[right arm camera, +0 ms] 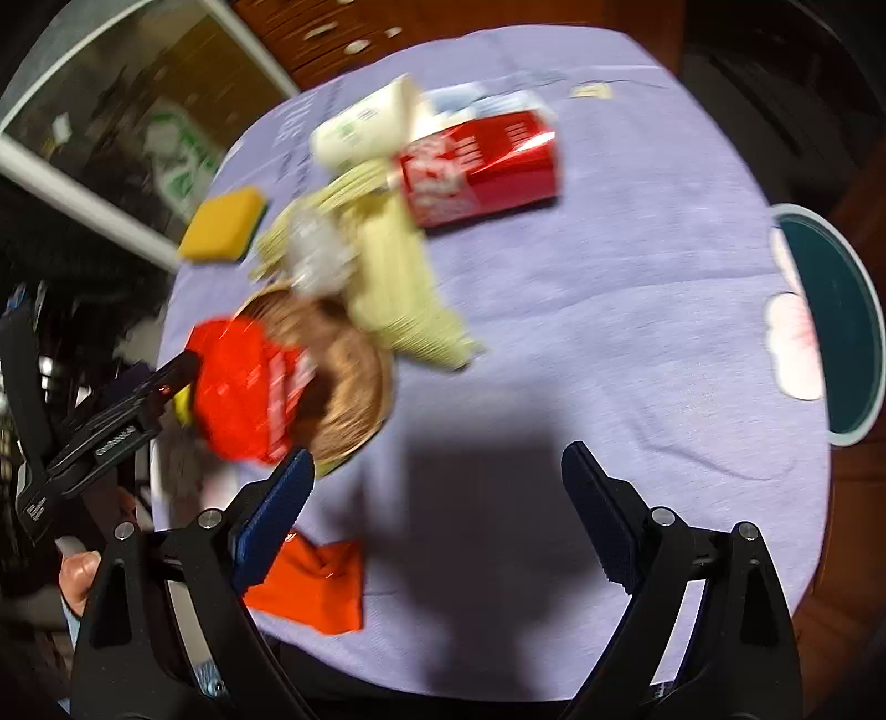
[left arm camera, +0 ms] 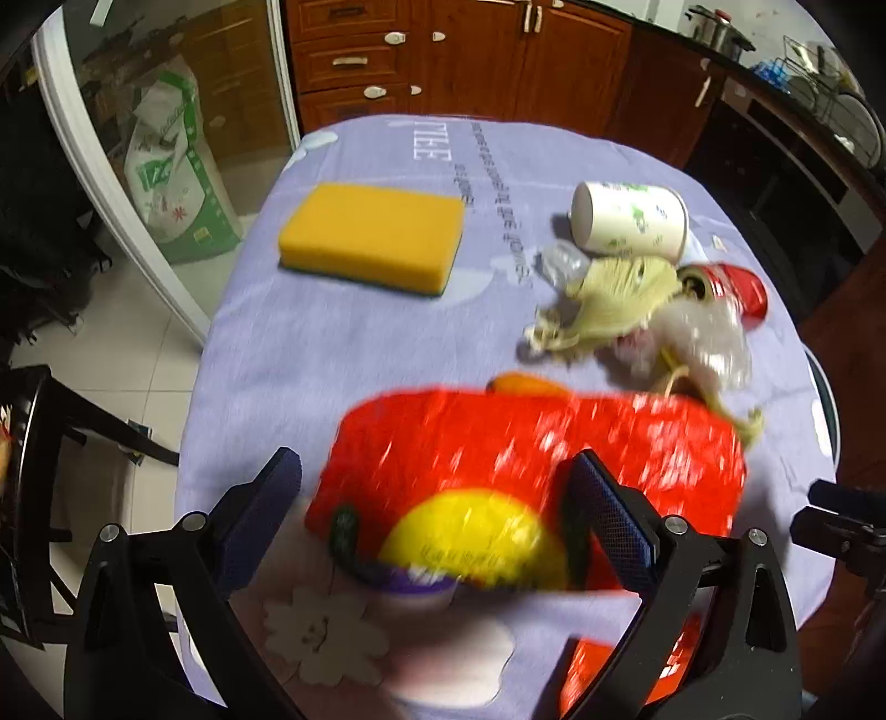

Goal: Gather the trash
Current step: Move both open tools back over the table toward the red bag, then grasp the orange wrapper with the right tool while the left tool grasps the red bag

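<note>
Lavender cloth covers your table in front of wooden kitchen cabinets, with a teal bin at its right edge and a yellow sponge well apart from the trash. Your left gripper spreads its fingers wide around a red snack bag, not clamped, while your right gripper hangs wide open, holding nothing, over bare cloth. Beyond lie corn husks, a red can and a paper cup, all touching.

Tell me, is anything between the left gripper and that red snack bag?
Nothing visible. The left gripper is open, its fingers either side of the red snack bag, which lies on a wicker plate. The corn husks and red can lie beyond it.
</note>
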Tool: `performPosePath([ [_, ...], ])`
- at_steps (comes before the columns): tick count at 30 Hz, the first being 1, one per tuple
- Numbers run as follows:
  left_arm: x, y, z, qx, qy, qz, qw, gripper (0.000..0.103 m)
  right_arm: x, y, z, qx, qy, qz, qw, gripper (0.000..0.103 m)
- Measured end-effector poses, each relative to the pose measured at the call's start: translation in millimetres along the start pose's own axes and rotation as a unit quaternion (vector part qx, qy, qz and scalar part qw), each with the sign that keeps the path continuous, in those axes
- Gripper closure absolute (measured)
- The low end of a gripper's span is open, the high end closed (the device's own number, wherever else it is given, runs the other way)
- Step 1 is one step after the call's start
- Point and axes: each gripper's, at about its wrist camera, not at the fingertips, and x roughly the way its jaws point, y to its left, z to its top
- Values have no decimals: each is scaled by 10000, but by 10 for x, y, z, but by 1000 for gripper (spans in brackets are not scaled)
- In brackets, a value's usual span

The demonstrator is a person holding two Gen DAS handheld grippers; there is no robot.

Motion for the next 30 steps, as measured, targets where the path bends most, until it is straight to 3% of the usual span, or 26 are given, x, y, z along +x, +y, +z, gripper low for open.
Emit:
performPosePath([
  [7,-66,241,-297,-197,35,89,9998,5,226,602,-401,-853,641,509,9930,16],
  [17,-259,416,-464,-305,-157,-74,9994,5,620,874,-673,-1283,1164,153,9848,16],
  [19,-244,417,-470,-296,-140,-140,9994,5,601,929,-700,-1498,951,74,9841,36],
  [20,-242,412,-474,-285,-137,-177,9993,5,576,926,-687,-1529,833,54,9847,64],
  [24,-241,325,-502,-186,-145,-356,9991,5,528,829,-609,-1351,805,356,9869,83],
  [30,-265,27,-582,447,-321,-201,9983,5,312,542,-479,-1010,490,443,9927,84],
])
